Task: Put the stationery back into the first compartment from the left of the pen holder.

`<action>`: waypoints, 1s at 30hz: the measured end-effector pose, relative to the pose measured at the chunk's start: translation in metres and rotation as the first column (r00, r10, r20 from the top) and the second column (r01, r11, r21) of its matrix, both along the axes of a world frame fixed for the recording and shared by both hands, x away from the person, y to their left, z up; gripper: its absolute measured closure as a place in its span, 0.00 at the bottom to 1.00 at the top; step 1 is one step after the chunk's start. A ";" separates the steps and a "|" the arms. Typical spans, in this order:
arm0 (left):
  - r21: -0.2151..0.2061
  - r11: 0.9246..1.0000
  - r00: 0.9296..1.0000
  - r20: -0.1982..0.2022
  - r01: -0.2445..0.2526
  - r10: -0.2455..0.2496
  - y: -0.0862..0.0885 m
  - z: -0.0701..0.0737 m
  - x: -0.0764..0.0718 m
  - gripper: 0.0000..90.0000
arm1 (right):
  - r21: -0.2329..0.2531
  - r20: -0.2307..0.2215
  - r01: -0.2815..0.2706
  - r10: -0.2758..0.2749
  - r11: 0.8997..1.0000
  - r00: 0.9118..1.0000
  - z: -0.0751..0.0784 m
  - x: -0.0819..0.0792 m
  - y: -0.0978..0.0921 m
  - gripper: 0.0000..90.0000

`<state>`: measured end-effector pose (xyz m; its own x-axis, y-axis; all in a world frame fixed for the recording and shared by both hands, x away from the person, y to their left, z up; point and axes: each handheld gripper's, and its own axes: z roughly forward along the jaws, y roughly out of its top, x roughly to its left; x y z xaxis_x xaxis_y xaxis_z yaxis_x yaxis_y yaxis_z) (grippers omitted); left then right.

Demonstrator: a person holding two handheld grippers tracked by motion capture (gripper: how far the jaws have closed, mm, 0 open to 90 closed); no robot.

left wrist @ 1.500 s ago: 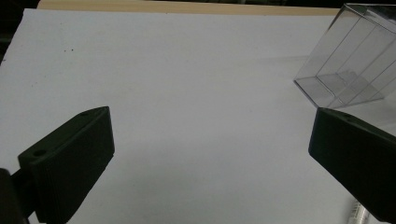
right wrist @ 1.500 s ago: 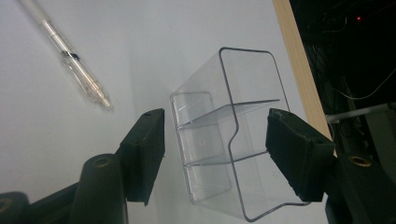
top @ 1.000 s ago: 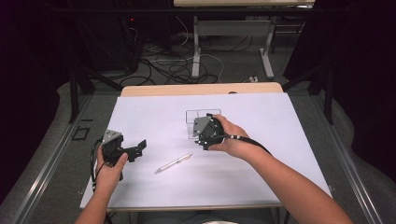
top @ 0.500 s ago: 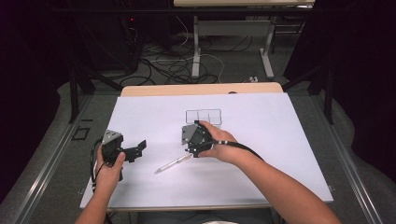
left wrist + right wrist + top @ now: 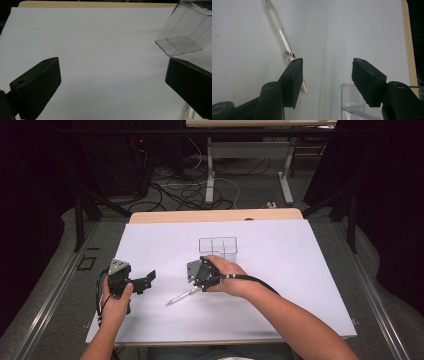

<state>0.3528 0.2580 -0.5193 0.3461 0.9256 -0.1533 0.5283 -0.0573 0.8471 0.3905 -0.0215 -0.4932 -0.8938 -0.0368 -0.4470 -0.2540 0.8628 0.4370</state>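
On white table [image 5: 300,285], right gripper [image 5: 196,279] open beside pen [image 5: 181,296]; left gripper [image 5: 146,279] open — near left edge

Clear box [image 5: 218,247] blocks table [image 5: 310,270] centre; pen [image 5: 183,296] nearby; sides free.

The table is covered by a large white sheet [image 5: 300,285] that looks like matt paper, smooth and without shine. Behind it a strip of pale wooden tabletop edge [image 5: 215,215] shows, smooth and a little satin. The clear, box-shaped plastic organiser with compartments [image 5: 218,247] is glossy and see-through, with thin hard walls. The slim pen with a frosted translucent plastic barrel [image 5: 281,37] has a clearer, shinier section near its tip. The jaws of both grippers are matt black plastic, slightly grainy, with small round holes.
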 end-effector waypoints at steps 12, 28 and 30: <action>-0.001 1.000 1.000 0.000 -0.003 0.003 0.002 0.001 -0.001 0.00 | -0.068 -0.004 -0.068 0.068 0.995 0.998 -0.015 -0.006 0.024 0.59; -0.003 1.000 1.000 -0.003 -0.010 0.010 0.003 0.001 -0.001 0.00 | -0.123 -0.068 -0.184 0.177 0.975 0.982 -0.029 -0.015 0.049 0.68; -0.003 1.000 1.000 -0.005 -0.010 0.010 0.003 0.000 -0.001 0.00 | -0.116 -0.078 -0.198 0.189 0.973 0.979 -0.031 -0.016 0.050 0.69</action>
<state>0.3519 0.2608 -0.5188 0.3361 0.9286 -0.1575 0.5328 -0.0495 0.8448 0.3747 0.0285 -0.5238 -0.8917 -0.2627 -0.3685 -0.3955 0.8482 0.3523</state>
